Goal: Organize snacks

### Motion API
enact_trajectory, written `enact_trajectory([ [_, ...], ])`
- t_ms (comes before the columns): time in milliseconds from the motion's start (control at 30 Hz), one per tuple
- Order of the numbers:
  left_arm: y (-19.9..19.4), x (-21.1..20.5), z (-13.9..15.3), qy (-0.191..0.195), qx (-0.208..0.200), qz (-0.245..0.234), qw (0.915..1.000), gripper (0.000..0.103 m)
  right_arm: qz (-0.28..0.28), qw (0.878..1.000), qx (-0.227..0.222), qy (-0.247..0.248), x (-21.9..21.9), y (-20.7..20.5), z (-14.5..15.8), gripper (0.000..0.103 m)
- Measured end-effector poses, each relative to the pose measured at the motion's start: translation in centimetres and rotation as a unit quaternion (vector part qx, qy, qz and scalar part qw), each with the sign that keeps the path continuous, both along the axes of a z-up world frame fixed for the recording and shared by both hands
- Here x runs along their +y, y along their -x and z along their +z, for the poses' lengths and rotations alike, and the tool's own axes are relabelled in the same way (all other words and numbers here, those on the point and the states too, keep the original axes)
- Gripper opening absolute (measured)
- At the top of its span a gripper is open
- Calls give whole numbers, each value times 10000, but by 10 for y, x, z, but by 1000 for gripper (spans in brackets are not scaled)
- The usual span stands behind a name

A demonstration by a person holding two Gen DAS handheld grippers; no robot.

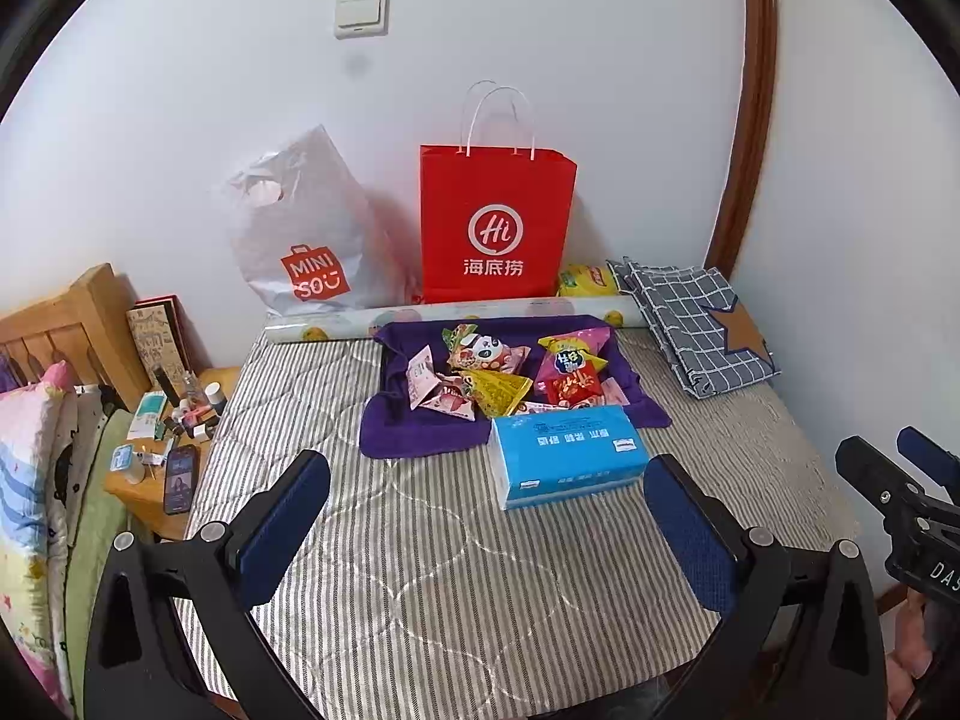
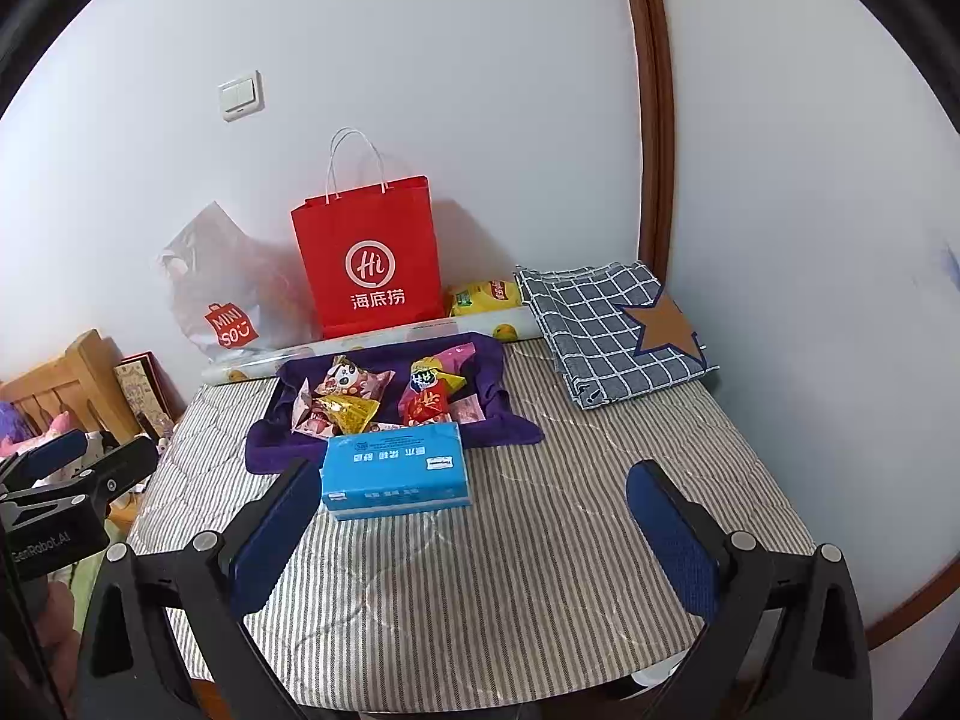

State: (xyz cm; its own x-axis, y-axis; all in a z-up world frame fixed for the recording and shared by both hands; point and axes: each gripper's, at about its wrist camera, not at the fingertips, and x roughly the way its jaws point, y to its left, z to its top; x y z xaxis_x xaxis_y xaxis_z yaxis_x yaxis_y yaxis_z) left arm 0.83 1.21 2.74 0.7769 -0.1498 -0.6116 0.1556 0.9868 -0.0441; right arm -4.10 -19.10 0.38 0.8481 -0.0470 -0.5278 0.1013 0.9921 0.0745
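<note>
Snacks heaped on purple cloth as both hand-held grippers hang open over a striped worktop.

Crinkly foil snack packets [image 1: 501, 375], some pyramid-shaped, in pink, yellow and red, lie piled on a soft purple cloth [image 1: 408, 426] at 12 o'clock from the left hand-held gripper [image 1: 489, 519], whose blue-padded fingers [image 1: 285, 525] stand wide apart and hold nothing. A glossy blue tissue pack [image 1: 564, 453], brick-shaped, touches the cloth's near edge. The right hand-held gripper [image 2: 474, 534] is likewise spread and empty above the quilted grey-striped worktop [image 2: 540, 570]. Against the wall stand a stiff red paper bag [image 1: 495, 225] with white cord handles and, at its 9 o'clock, a crumpled silvery plastic bag [image 1: 300, 228]. Folded checked fabric [image 2: 612, 330] with a brown star lies at 2 o'clock.
</note>
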Motion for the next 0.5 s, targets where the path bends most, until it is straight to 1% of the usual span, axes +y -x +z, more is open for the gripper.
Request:
enact_trajectory([
  [500,1,0,1,6,-22,17,10000,103,46,10000,-4,-8,6,-1,0,103],
])
